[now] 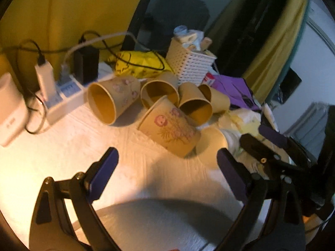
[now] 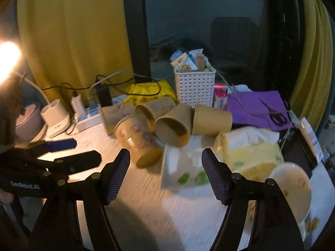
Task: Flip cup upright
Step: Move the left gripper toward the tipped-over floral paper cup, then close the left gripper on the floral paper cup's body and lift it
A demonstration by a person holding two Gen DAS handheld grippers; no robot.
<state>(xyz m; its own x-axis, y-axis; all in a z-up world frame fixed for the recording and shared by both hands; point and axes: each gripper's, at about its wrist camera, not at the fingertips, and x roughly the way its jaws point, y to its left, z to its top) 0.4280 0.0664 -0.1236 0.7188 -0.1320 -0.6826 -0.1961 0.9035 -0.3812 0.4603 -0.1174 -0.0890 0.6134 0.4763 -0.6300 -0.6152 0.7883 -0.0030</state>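
The right gripper [image 2: 165,173] is nearest, its ribbed pads spread wide with nothing between them, held above the white table [image 2: 146,205]. Seen from that gripper's camera, the left gripper [image 2: 83,151] lies at the near left, its body printed with pale lettering too blurred to read with certainty; its own view shows the left gripper [image 1: 167,163] spread just as wide and gripping nothing. Just beyond the right gripper's pads sits a pale carton [image 2: 182,169] with green marks, its writing unreadable, and to its right a yellow tissue pack [image 2: 251,152] and a white bowl [image 2: 291,186] whose contents cannot be made out. The cups [image 2: 167,125] lie in a heap on their sides at the middle of the table; the nearest, a flowered cup [image 1: 169,129], rests with its mouth turned away to the far left and its base toward the near right, clear of both grippers. Behind the heap stand a white basket [image 2: 194,87] stuffed with small packets, a yellow bag [image 2: 146,92], a red-and-white box [image 2: 219,98] with illegible print, a purple cloth [image 2: 251,106] bearing scissors [image 2: 276,115], and at far left a power strip [image 1: 62,98] with chargers plugged in.
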